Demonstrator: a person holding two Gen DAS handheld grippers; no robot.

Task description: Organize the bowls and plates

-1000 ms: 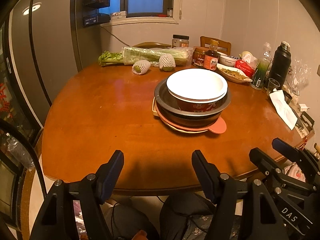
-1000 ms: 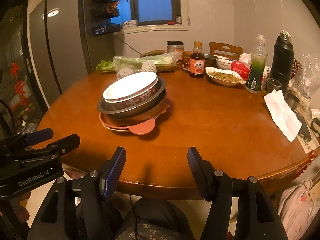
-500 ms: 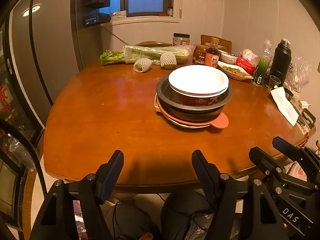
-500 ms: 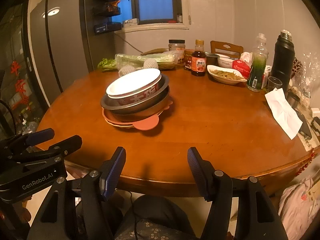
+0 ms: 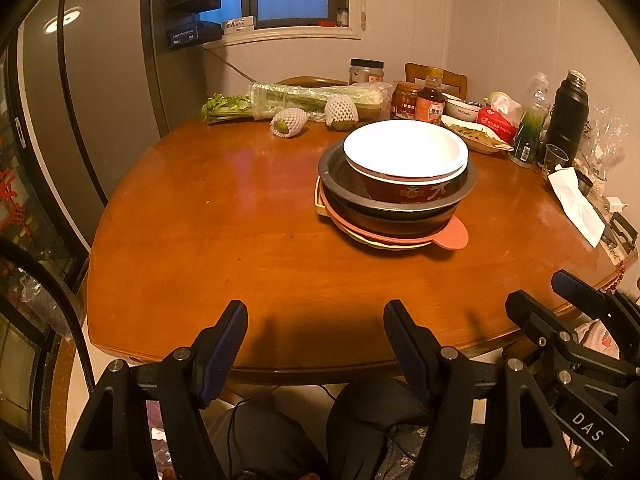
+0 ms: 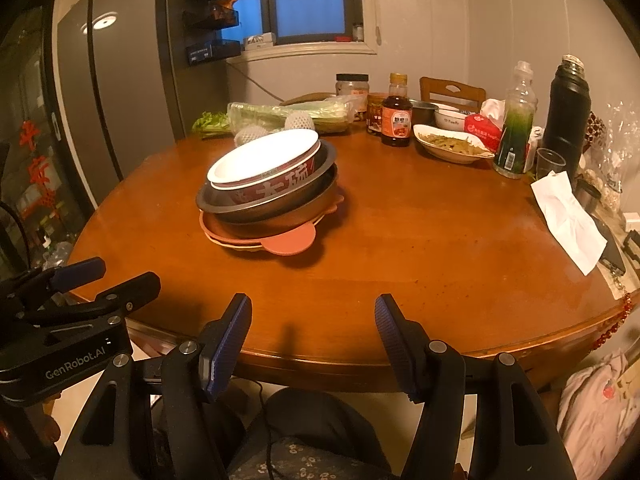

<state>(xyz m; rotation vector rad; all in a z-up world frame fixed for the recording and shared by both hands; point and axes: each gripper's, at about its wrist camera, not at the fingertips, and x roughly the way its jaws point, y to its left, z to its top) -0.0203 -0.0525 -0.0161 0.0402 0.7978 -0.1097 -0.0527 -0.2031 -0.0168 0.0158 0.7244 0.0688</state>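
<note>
Both grippers hang at the near edge of the round wooden bench [image 5: 224, 216], side by side and well apart from the dishes. The left gripper [image 5: 316, 320] has its jaws spread with nothing between them; the right gripper [image 6: 314, 314] is likewise spread and empty.

The stack of plates and bowls [image 5: 396, 188] stands right of the middle of the bench. A white bowl [image 5: 404, 148] sits on top, nested in a red printed bowl [image 6: 280, 186], which rests in a grey metal basin [image 5: 400, 200]. Under that lie a pink plate [image 6: 290, 240] with a round tab pointing to the near side, and a pale plate at the bottom.

Along the far edge lie wrapped celery [image 5: 296, 100] and two netted fruits [image 5: 288, 124]. To the far right stand a sauce bottle [image 6: 397, 122], a dish of food [image 6: 450, 144] and a black flask [image 6: 566, 108]. A white tissue [image 6: 568, 216] lies at the right edge.
</note>
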